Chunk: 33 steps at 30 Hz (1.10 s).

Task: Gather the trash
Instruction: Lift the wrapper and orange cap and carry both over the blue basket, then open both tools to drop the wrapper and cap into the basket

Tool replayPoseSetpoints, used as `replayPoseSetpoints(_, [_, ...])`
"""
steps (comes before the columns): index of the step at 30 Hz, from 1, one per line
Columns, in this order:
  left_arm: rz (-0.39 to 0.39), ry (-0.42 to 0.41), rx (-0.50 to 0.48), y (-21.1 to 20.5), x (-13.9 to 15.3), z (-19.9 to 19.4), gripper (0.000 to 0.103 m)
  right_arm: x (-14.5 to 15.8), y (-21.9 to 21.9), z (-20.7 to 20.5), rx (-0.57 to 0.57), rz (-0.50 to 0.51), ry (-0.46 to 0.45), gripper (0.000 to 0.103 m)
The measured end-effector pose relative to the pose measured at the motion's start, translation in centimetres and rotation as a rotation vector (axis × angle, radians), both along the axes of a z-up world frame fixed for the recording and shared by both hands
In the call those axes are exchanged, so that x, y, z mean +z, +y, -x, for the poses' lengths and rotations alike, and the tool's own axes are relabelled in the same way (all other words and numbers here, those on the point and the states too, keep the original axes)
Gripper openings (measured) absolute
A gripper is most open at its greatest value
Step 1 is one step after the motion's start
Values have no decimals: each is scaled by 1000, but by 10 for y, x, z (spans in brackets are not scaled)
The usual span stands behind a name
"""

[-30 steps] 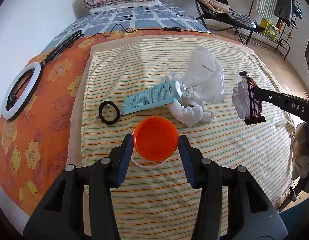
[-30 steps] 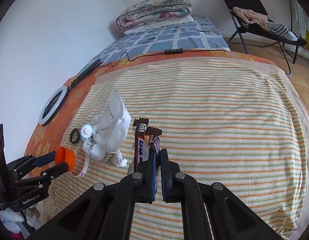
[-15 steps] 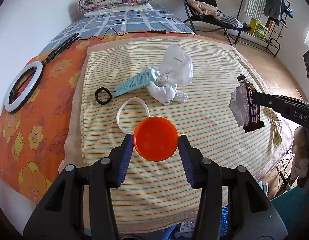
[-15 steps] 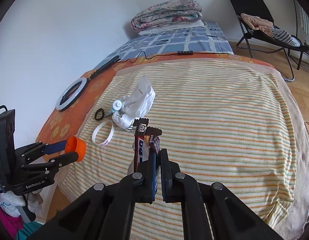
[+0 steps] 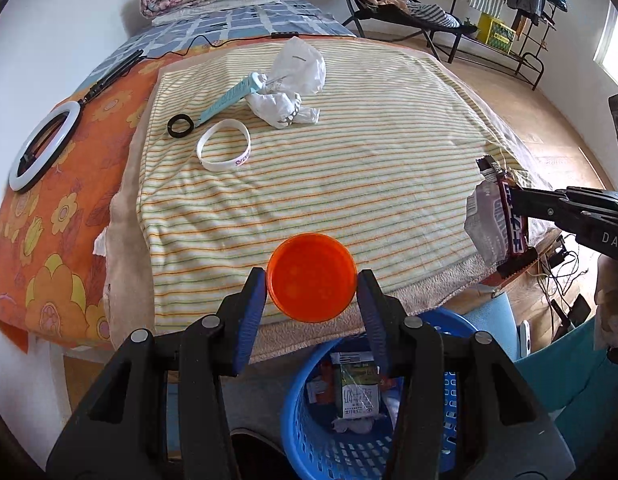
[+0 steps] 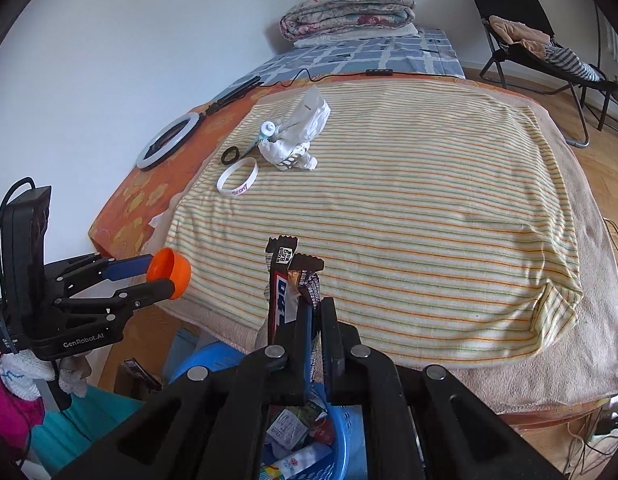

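the left gripper (image 5: 312, 280) is holding an orange cup (image 5: 311, 277), its jaws clamped on the cup's sides, above the bed's near edge and the blue basket (image 5: 299, 420) on the floor, which is already holding some trash. the right gripper (image 6: 314, 314) is gripping a candy wrapper (image 6: 283, 284), jaws pressed together on it, over the same basket. a crumpled white bag (image 5: 293, 80), a tube (image 5: 229, 98), a white wristband (image 5: 224, 150) and a black ring (image 5: 180, 125) are lying on the striped blanket (image 5: 369, 152)
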<state>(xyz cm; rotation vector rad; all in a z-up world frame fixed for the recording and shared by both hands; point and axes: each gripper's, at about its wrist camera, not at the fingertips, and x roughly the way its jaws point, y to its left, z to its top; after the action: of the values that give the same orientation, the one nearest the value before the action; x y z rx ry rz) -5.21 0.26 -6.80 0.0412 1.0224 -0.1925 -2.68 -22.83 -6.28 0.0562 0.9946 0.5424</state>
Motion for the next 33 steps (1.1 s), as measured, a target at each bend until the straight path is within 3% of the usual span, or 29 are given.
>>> replayPoseSetpoints(16, [-8, 50, -31, -32, -39, 69, 47, -34, 20, 81, 115, 89, 26, 2])
replayPoseSetpoints(33, [-23, 150, -17, -31, -89, 85, 47, -81, 26, 96, 139, 117, 141, 4])
